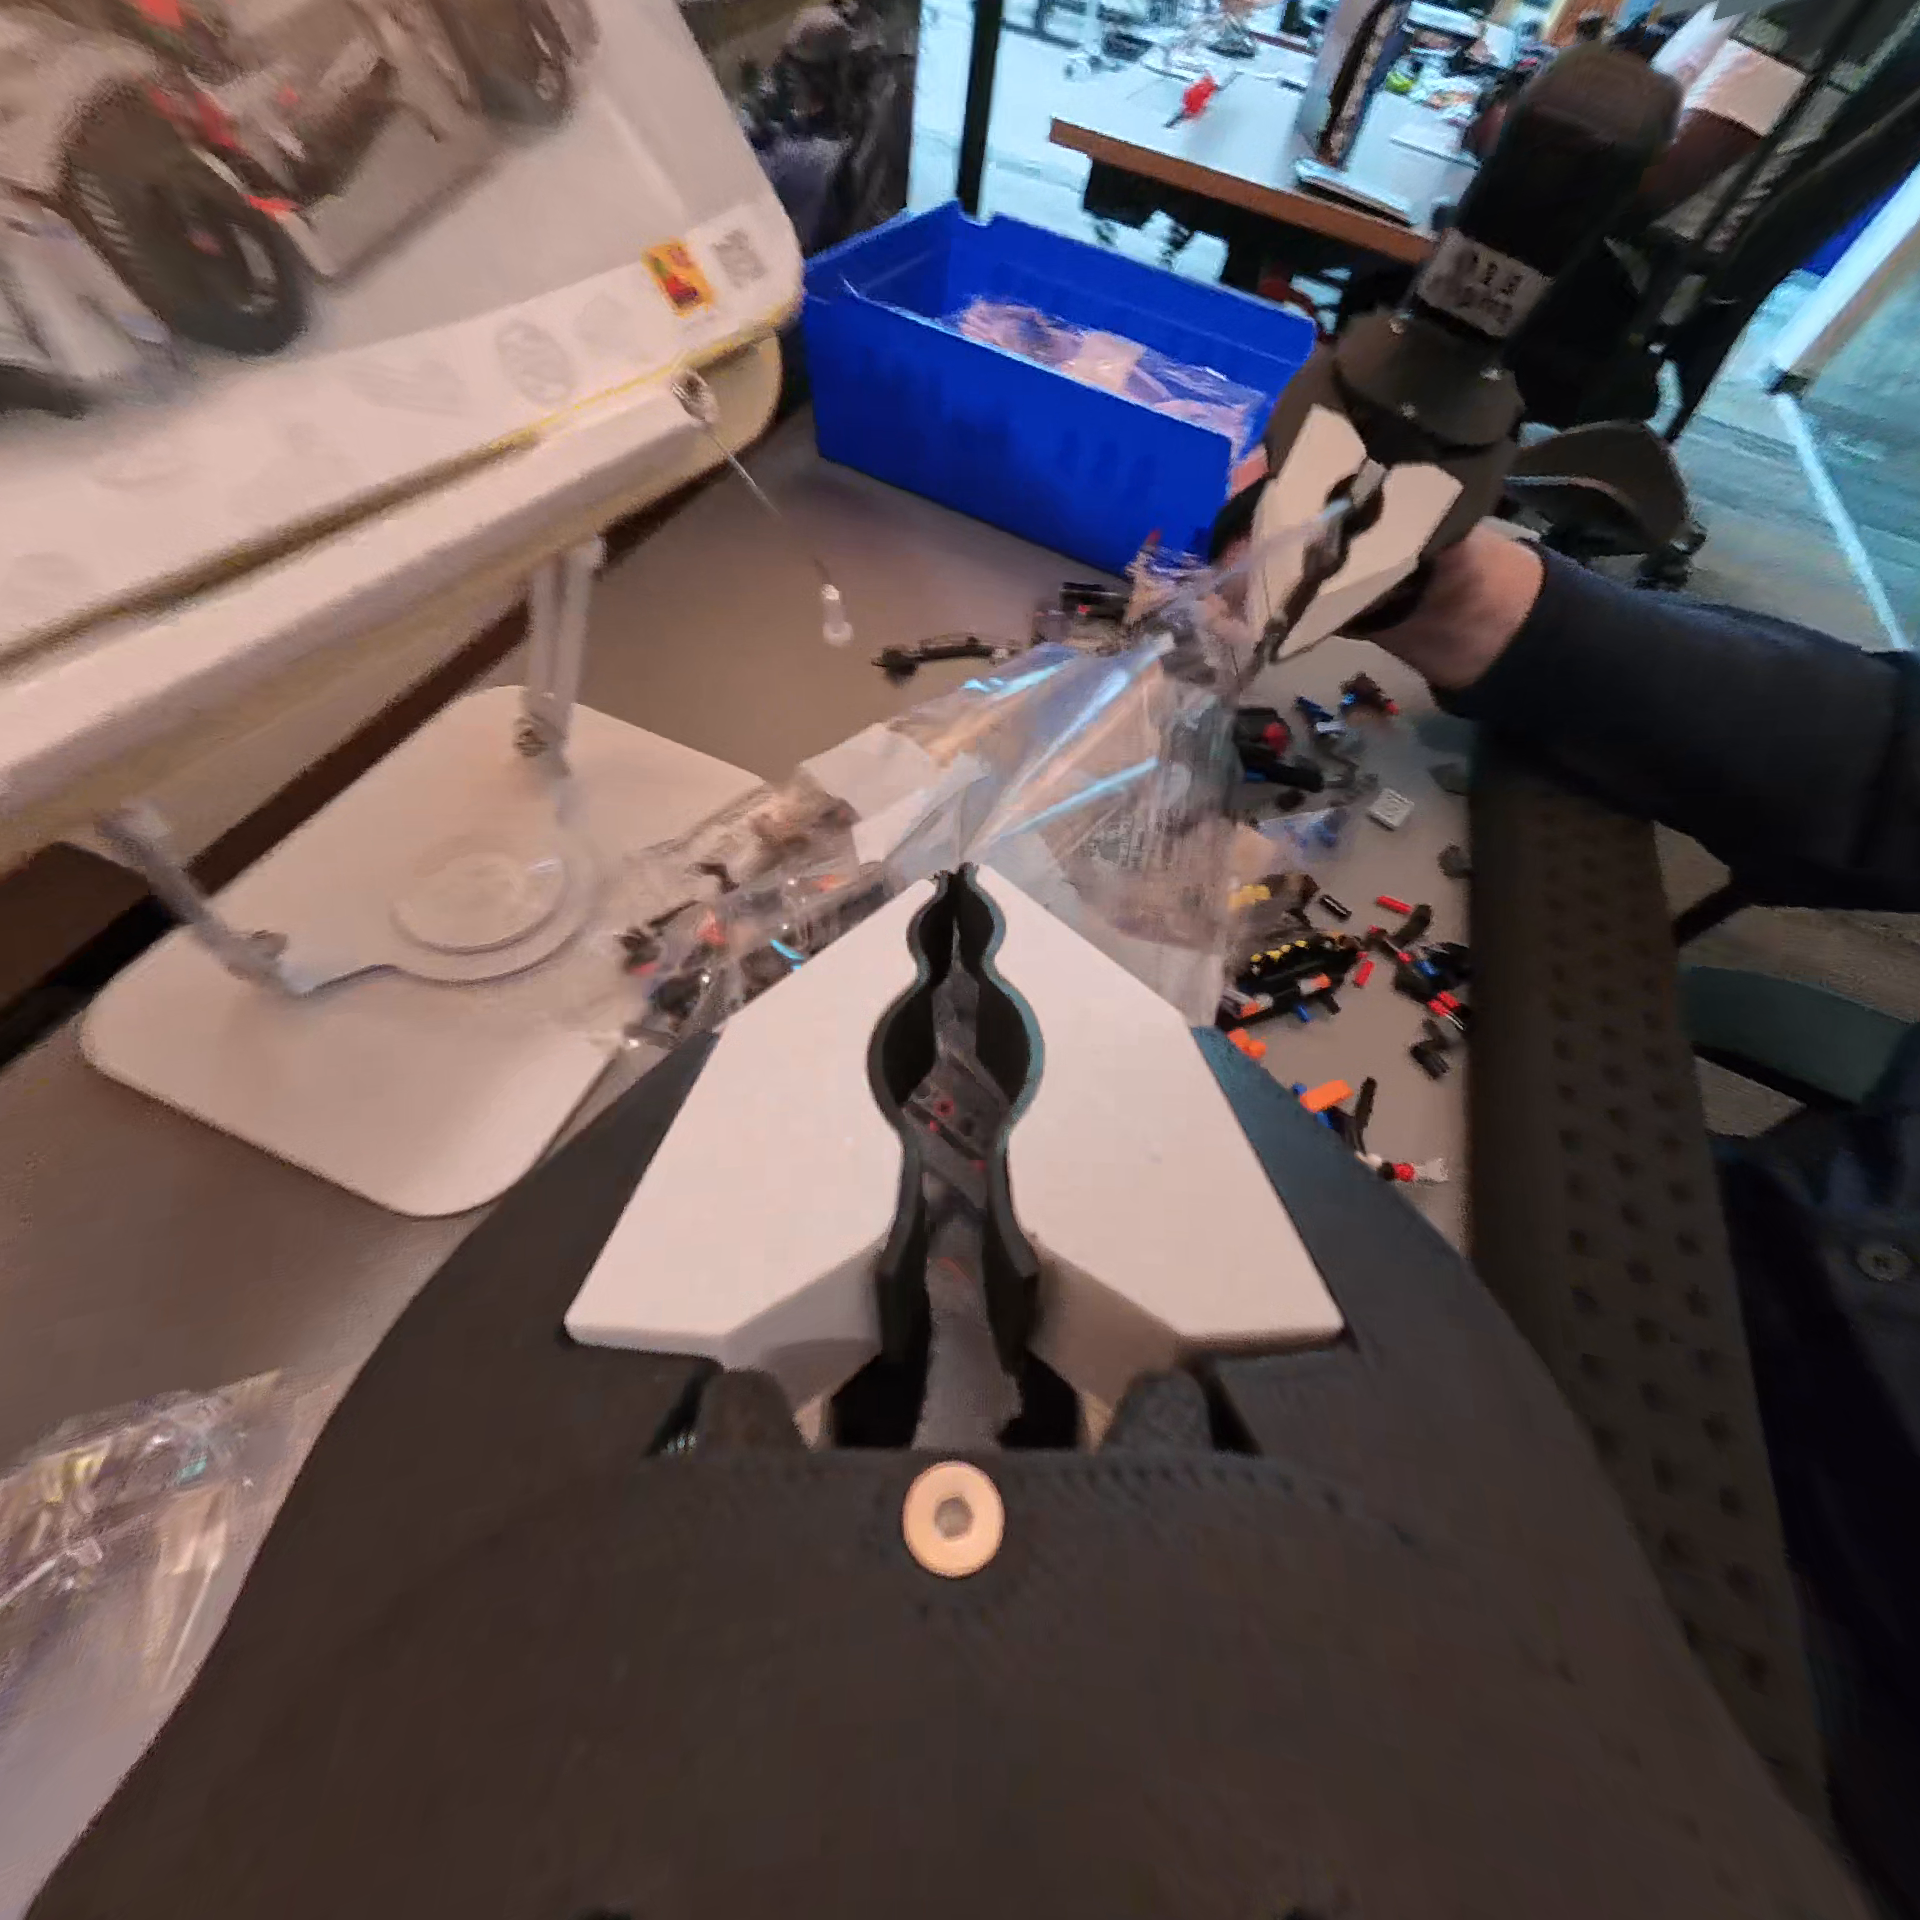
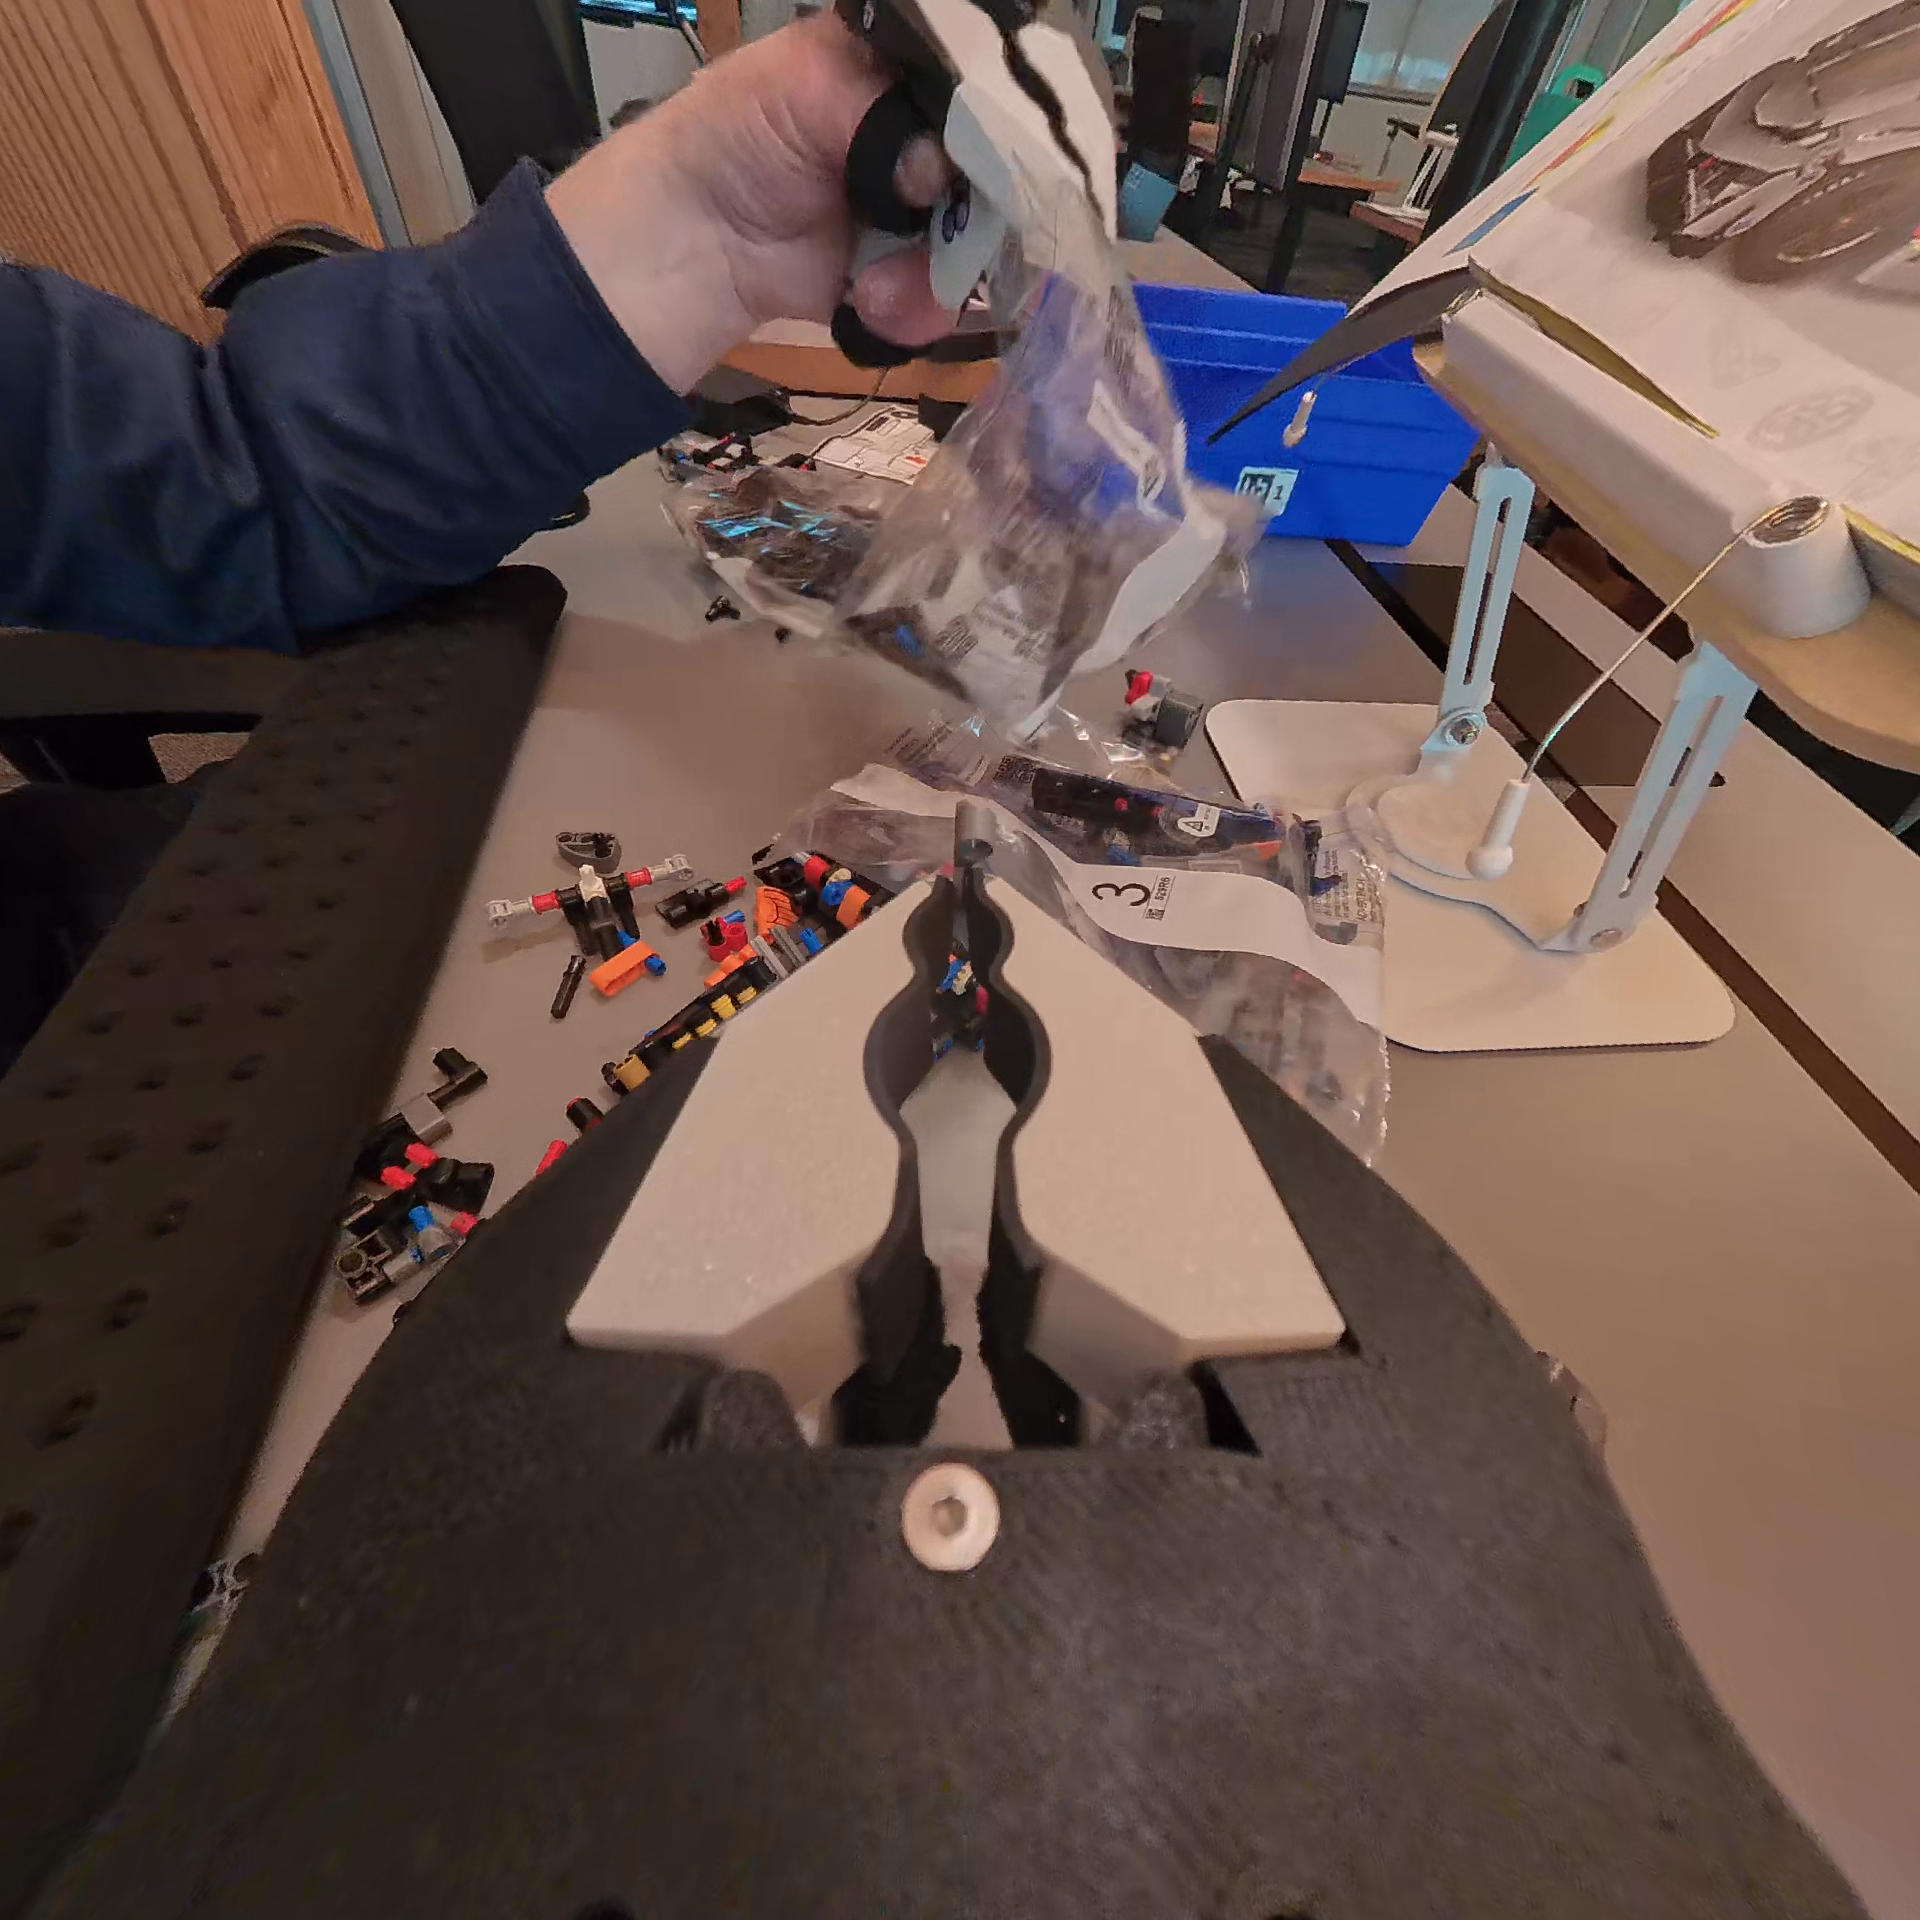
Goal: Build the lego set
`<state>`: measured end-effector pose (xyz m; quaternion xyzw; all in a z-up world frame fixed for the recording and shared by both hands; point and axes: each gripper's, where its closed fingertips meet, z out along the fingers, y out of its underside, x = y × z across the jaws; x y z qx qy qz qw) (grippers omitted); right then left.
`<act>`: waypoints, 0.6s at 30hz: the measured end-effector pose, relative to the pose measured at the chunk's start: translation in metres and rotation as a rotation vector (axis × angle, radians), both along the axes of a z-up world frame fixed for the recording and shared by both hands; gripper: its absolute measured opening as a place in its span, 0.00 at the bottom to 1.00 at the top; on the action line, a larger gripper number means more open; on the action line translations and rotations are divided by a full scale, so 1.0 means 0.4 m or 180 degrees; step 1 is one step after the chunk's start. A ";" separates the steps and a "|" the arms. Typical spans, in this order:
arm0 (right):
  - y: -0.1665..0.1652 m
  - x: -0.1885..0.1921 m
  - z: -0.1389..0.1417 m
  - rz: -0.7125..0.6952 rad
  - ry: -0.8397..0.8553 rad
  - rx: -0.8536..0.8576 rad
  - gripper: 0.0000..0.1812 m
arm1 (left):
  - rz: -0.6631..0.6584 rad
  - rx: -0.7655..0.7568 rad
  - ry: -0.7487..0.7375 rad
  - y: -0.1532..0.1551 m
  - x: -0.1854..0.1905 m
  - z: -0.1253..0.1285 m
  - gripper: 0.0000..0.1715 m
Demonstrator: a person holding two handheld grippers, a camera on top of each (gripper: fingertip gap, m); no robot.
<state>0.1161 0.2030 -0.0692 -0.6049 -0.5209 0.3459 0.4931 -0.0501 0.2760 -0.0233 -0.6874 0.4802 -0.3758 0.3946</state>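
The left gripper has its jaws pinched tight on the top edge of a clear parts bag. It is held up in the air above the table, prob. so the contents slide to the bottom and the film pulls taut for opening. The film is thin, crinkly and glossy, w/ small dark and blue pieces bunched at the low end. The right gripper sits lower, over the table, w/ its jaws drawn together. A small grey stub shows at the tips, but I can't tell whether it is gripped or just lies behind them. Both tools have white foam-like wedge pads w/ wavy black inner edges on a rough black body. Loose lego pieces are spread on the grey table near the right gripper: short pins, axles and connectors in hard plastic, black, red, blue and orange. Another sealed bag w/ a white band lies flat just beyond them, and 1 more darker bag farther back. The set's box rests tilted on a white metal stand, likely for reference. A blue bin behind holds crumpled plastic.
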 end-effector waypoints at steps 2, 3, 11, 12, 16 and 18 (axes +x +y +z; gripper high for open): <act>0.000 0.002 0.006 0.0000 0.0042 -0.0009 0.00 | -0.0056 -0.0171 0.0232 0.000 0.019 -0.072 0.00; 0.001 0.002 0.007 -0.0003 0.0054 -0.0012 0.00 | -0.0084 -0.0243 0.0344 0.001 0.027 -0.110 0.00; -0.025 -0.024 0.085 0.0119 0.0422 0.0066 0.00 | -0.0319 -0.0370 0.0047 -0.020 0.044 -0.103 0.10; -0.025 -0.033 0.096 0.0126 0.0468 0.0066 0.00 | -0.0306 -0.0356 -0.0011 -0.019 0.040 -0.095 0.10; 0.006 -0.082 0.128 -0.0017 0.0521 0.0078 0.00 | -0.0234 -0.0313 0.0035 -0.011 0.026 -0.102 0.09; 0.042 -0.106 0.116 -0.0128 0.0430 -0.0037 0.00 | -0.0206 -0.0319 0.0027 -0.007 0.022 -0.105 0.10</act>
